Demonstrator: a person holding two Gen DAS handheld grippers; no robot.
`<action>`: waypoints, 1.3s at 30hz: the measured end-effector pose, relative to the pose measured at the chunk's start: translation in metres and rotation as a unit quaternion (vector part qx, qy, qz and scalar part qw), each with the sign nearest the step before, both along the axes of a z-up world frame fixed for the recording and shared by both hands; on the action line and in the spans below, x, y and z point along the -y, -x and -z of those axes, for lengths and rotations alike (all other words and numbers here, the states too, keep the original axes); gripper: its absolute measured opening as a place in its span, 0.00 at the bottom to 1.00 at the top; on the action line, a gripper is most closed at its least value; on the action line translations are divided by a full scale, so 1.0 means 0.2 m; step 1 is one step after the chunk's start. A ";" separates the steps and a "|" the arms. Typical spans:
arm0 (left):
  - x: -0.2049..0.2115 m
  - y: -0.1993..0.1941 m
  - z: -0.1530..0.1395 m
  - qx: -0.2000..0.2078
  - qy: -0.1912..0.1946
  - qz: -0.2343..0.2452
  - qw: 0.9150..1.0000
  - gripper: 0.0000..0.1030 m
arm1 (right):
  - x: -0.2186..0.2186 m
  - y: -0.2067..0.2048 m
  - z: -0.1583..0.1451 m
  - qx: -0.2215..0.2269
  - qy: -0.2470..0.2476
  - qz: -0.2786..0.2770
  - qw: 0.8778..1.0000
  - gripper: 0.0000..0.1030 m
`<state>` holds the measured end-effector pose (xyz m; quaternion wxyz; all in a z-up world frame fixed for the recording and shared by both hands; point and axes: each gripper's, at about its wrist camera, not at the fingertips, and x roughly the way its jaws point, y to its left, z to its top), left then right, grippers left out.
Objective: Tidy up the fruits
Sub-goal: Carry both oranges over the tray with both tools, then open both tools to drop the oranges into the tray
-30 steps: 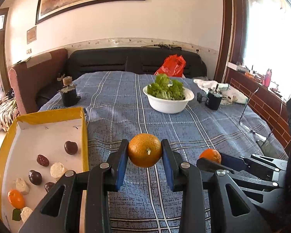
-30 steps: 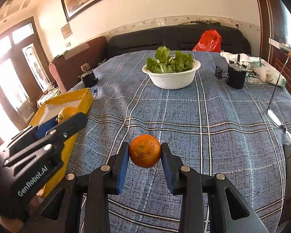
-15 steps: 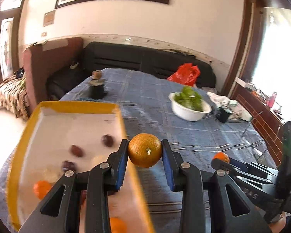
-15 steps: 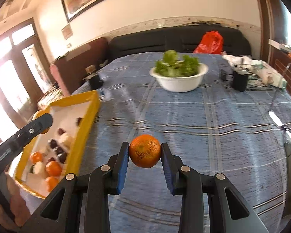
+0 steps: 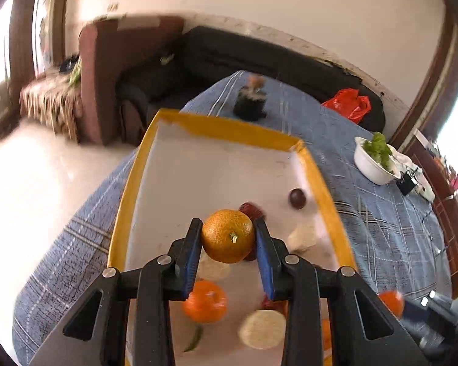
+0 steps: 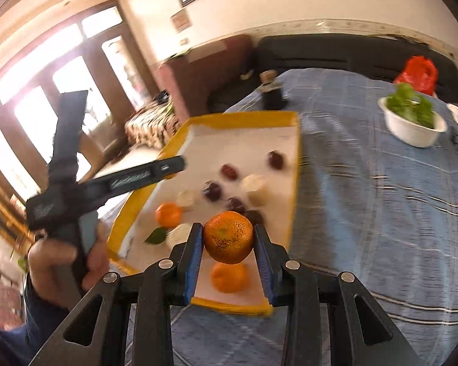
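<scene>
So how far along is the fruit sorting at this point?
Well along: the yellow tray already holds several oranges, dark fruits and pale pieces. In hand: the left tongs and right tongs each grip an orange over the tray. Left: setting both down; no loose fruit shows on the cloth.

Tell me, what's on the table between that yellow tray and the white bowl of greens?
Nothing but bare blue plaid cloth. The right wrist view shows it best, from the yellow tray across to the white bowl.
</scene>
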<state>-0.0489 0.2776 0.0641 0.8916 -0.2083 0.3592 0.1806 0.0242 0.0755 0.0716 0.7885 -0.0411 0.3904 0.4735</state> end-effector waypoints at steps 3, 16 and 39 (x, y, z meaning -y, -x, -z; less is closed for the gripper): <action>-0.04 0.00 0.05 -0.010 0.010 -0.007 1.000 0.32 | -0.07 0.05 0.05 -0.003 0.012 -0.018 1.000 0.37; -0.06 0.00 0.14 -0.030 0.003 -0.008 1.000 0.32 | -0.23 0.17 0.20 0.038 0.060 -0.074 0.995 0.37; 0.00 -0.02 0.17 -0.054 -0.028 0.004 0.998 0.32 | -0.21 0.27 0.25 0.077 0.074 -0.081 0.991 0.37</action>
